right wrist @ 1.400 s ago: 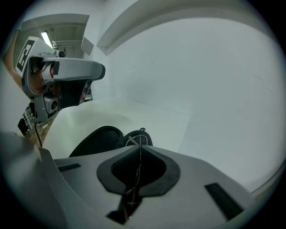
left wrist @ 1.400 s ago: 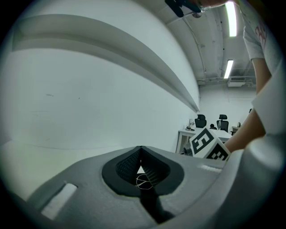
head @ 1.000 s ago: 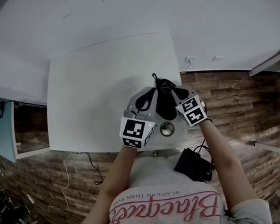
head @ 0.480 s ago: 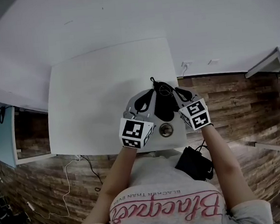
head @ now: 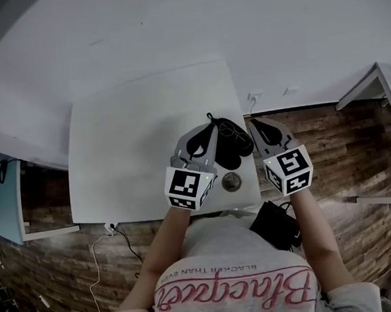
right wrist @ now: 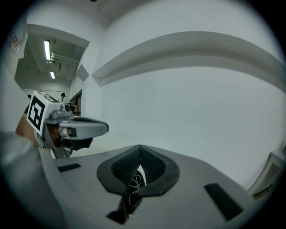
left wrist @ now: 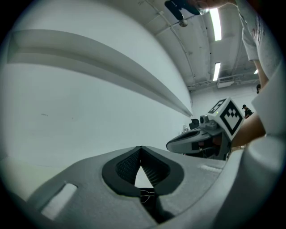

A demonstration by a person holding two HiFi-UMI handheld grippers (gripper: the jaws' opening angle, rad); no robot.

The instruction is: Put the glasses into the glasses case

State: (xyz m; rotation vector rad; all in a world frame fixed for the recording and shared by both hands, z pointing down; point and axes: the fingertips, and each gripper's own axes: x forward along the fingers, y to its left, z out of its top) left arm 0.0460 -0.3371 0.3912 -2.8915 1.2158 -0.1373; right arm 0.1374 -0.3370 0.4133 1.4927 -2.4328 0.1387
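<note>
**Though laid on the case, not yet inside it**

While held either side of the work, both grippers empty.

- Left gripper [left wrist: 140, 148]: jaws shut tip to tip, nothing pinched. Only a thin wire [left wrist: 145, 195] low in the slot, most likely gripper hardware.
- Right gripper [right wrist: 140, 147]: the same, tips met, with a like wire.
- Glasses [head: 231, 128]: thin-framed, lying over the far end of the dark glasses case [head: 225, 153]. Between the two grippers, close to the right edge of the white desk [head: 133, 144].
- Case: cannot tell from above whether open or closed.

Step in hand, by judgement: take up the glasses and seat them in the case. To do it well:

- Open one set of jaws only narrowly.
- Take the frame at the bridge or a hinge corner, never on a lens.
- Pin the case with the other gripper against sliding toward the desk edge.
- Check both arms folded before lowering.
- Set down flat and release gently.
- Keep clear of the small round metal piece [head: 232, 181] by the near edge.

Writing:

- Shirt [head: 233, 278], print upside down to the head camera: small capitals reading "BLACKER THAN EVER", end letters faint. Large script beginning "Blac", rest unsure.
- Marker cubes [head: 184, 187]: black-and-white squares, no letters.
- No brand legible on case or glasses.
</note>
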